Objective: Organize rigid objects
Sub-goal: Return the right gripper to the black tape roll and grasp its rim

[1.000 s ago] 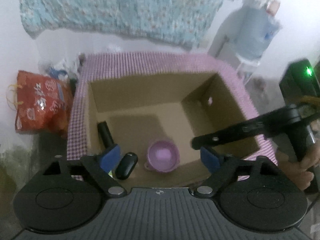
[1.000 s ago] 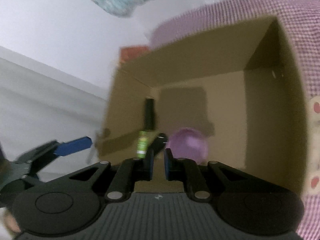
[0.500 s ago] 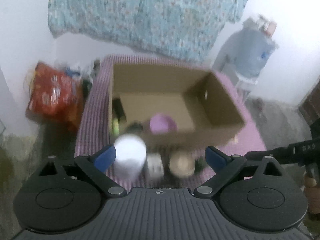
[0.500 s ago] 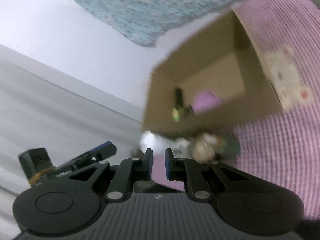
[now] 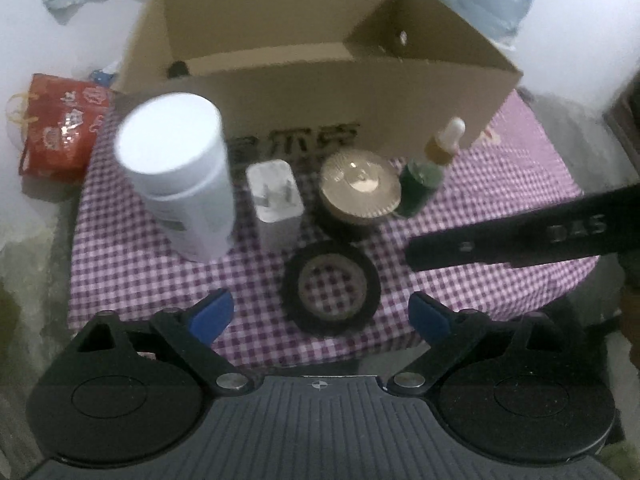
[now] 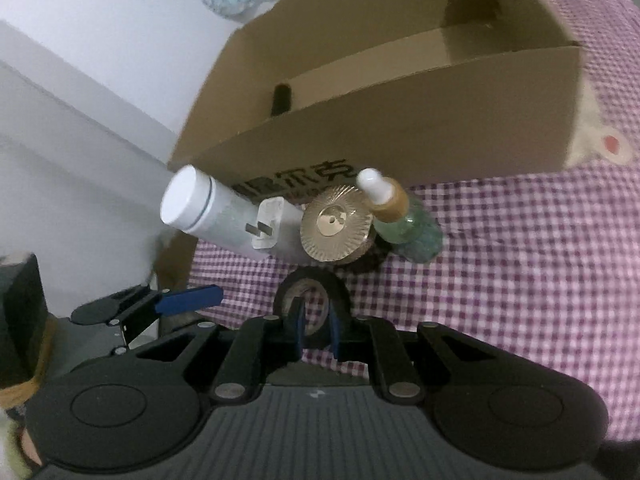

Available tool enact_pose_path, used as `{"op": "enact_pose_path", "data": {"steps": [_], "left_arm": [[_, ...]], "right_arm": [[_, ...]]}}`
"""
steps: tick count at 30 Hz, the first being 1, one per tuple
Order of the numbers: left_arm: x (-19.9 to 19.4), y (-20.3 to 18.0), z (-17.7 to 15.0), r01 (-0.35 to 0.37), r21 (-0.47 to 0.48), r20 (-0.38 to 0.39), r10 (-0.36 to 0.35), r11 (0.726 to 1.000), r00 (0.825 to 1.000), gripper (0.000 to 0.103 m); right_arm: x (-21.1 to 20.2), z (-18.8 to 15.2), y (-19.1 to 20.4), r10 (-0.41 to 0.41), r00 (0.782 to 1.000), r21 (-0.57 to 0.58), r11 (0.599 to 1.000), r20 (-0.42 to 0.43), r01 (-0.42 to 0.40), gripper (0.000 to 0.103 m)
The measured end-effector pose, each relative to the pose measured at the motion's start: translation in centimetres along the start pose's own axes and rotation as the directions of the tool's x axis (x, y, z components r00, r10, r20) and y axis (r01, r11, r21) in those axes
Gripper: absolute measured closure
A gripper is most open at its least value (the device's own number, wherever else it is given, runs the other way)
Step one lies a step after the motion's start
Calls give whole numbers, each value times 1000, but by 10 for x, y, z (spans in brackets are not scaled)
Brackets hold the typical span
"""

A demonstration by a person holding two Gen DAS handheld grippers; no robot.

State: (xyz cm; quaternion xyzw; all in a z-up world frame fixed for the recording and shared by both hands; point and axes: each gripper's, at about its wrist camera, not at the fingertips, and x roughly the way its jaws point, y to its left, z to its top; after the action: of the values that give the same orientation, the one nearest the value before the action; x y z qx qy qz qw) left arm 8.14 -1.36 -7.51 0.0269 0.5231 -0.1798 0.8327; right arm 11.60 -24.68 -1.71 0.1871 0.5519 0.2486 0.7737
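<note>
Below my left tool [image 5: 320, 312], its blue pads spread wide and holding nothing, lies a black ring of tape [image 5: 331, 287] flat on the purple checked table [image 5: 132, 264]. Behind it stand a tall white bottle [image 5: 180, 176], a white plug adapter [image 5: 275, 200], a round jar with gold ribbed lid [image 5: 360, 184] and a green dropper bottle [image 5: 426, 172], all in a row before the brown cardboard box [image 5: 360, 92].

From the right wrist, my right tool [image 6: 317, 330] has its pads pressed almost together and empty, just before the same tape ring [image 6: 312, 292]. My left tool [image 6: 188, 304] shows at the left edge.
</note>
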Motion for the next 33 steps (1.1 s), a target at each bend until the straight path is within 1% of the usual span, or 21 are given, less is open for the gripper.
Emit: {"op": "enact_pose_path", "data": {"steps": [2,4,5,10,14,20,24,29,33], "left_arm": [[5,-3,-3,12,0,-15,-12,1000,1000,13],[9,-2,-3,24,-7,-26,-24,1000,999,20],[10,-1,-3,28,-9,-31,-28,1000,999,21],[18,-1,-1,35,2,-49,-35,999,998,29],[25,-2,0,33,3,-63,-33,999,997,30],[33,-9,3,19,35,-55,-17,999,998,31],[35,-12,3,0,46,-41,2,999,999,35],[38,-16,6,-12,34,-36,13,999,999,36],[37,-15,6,-12,27,-32,13,1000,999,36]], "right_arm": [[11,-1,3,-31,999,-28,999,-14,30,89],[23,-1,4,-49,998,-50,998,-24,48,89],[27,-1,5,-59,998,-59,997,-30,58,89],[43,-1,6,-83,995,-92,993,-47,78,89],[55,2,5,-94,994,-100,991,-60,88,88],[67,4,7,-94,994,-108,990,-61,87,84],[73,4,11,-97,994,-122,988,-55,90,84],[83,1,16,-103,994,-124,987,-37,97,84],[80,1,15,-95,995,-112,990,-36,91,84]]}}
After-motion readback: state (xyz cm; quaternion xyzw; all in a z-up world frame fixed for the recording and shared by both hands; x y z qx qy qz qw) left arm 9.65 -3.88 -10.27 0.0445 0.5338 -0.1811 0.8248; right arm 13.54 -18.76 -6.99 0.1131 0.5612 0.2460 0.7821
